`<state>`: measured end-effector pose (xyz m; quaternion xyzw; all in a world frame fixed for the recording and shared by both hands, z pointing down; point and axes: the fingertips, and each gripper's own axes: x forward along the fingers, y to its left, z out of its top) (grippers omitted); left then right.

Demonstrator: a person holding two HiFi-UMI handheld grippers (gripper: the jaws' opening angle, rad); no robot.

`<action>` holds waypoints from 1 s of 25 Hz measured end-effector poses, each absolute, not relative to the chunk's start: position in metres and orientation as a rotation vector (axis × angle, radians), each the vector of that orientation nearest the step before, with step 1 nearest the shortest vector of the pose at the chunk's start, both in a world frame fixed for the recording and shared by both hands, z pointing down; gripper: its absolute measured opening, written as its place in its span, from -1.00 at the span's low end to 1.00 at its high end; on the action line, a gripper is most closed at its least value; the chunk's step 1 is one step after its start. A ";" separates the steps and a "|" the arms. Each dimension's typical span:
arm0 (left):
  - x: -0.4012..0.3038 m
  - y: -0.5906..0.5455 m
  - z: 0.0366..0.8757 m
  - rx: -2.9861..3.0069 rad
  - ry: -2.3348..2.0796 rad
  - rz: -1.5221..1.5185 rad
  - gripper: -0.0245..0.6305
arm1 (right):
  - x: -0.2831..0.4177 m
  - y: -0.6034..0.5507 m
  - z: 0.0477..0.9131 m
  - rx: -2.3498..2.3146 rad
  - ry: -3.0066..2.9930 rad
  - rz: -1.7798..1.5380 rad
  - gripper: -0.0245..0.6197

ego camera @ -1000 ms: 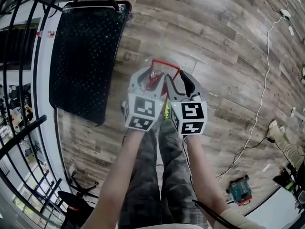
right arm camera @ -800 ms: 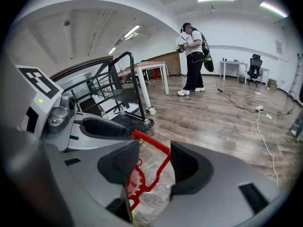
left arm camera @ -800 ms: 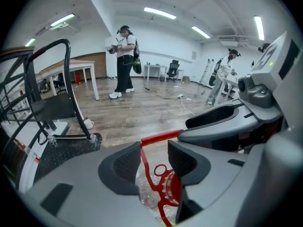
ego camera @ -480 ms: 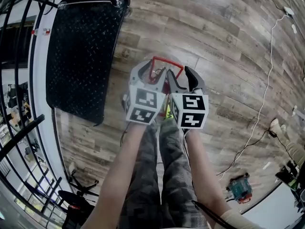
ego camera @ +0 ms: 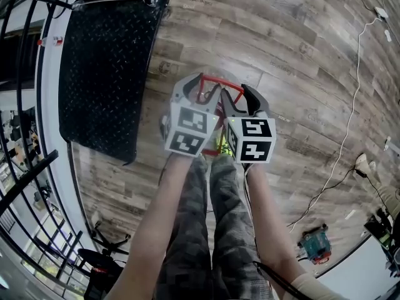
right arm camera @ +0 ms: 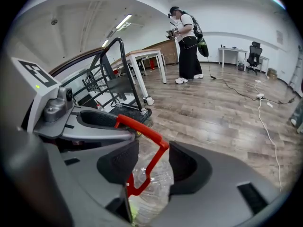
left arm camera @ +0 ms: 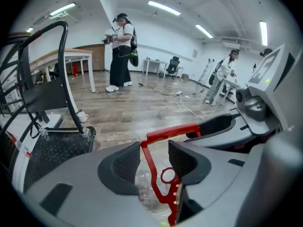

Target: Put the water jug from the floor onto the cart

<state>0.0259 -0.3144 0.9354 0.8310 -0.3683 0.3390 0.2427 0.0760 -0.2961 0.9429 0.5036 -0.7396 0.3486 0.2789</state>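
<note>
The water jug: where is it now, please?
The water jug stands on the floor at the head view's centre, right of the cart, its red handle inside the open left gripper and right gripper.

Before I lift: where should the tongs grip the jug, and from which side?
Probably the handle: it stands upright above the jug, a leg at each end. Come from above, left tongs on the left leg, right tongs on the right; both have just opened around them.

Grey left gripper (ego camera: 201, 89), right gripper (ego camera: 237, 96); black-white marker cubes (ego camera: 187, 131); camouflage trousers (ego camera: 215, 230).
</note>
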 end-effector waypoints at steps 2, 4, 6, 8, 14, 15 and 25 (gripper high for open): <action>0.028 -0.317 0.937 2.274 -0.991 0.922 -0.42 | 0.078 -0.300 0.945 1.362 -1.979 0.920 -0.32; 0.027 -0.319 0.935 2.277 -0.994 0.903 -0.42 | 0.083 -0.303 0.944 1.390 -1.972 0.904 -0.51; 0.024 -0.321 0.933 2.284 -1.008 0.887 -0.43 | 0.085 -0.304 0.942 1.407 -1.980 0.904 -0.60; 0.019 -0.321 0.930 2.296 -1.031 0.892 -0.51 | 0.084 -0.304 0.939 1.407 -1.997 0.888 -0.61; 0.008 -0.315 0.921 2.291 -1.105 0.901 -0.61 | 0.076 -0.299 0.927 1.397 -2.026 0.838 -0.63; 0.008 -0.315 0.919 2.287 -1.114 0.898 -0.61 | 0.075 -0.298 0.925 1.395 -2.029 0.837 -0.63; 0.004 -0.305 0.902 2.307 -1.151 0.889 -0.61 | 0.070 -0.286 0.906 1.377 -2.069 0.768 -0.65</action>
